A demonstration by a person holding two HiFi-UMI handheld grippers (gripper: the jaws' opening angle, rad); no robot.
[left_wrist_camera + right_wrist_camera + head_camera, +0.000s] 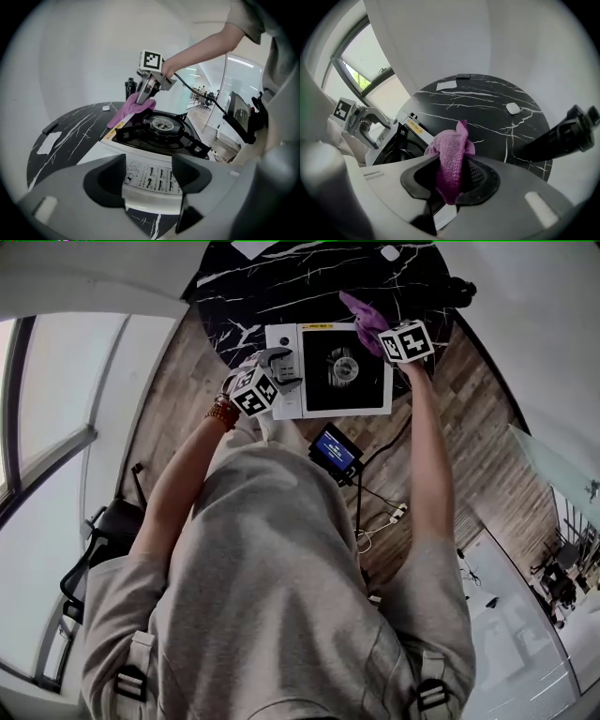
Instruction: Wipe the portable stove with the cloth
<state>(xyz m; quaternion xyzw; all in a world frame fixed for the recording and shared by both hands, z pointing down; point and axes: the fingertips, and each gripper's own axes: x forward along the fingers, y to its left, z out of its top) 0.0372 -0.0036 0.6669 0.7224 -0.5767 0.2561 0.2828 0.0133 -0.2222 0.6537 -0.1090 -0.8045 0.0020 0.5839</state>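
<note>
Pinching the cloth (450, 159) in my right gripper (450, 180), jaws clamped on a bunched fold so it isn't slipping out once I'm rubbing. The loose end is draping onto the far right corner of the portable stove (347, 390), close to the yellow label (114, 132), and it's looking like it's touching the top there. I'm reading that as the wipe just getting going at that corner.

The stove is sitting at the near edge of the round black table (281, 287), so both arms are reaching it easily. My left gripper (149, 176) is hovering at the stove's left end with its jaws spread wide and gripping nothing, the stove's white printed side showing between them. I'm guessing it's there to brace the stove against sliding. I can't tell if it's actually touching.
</note>
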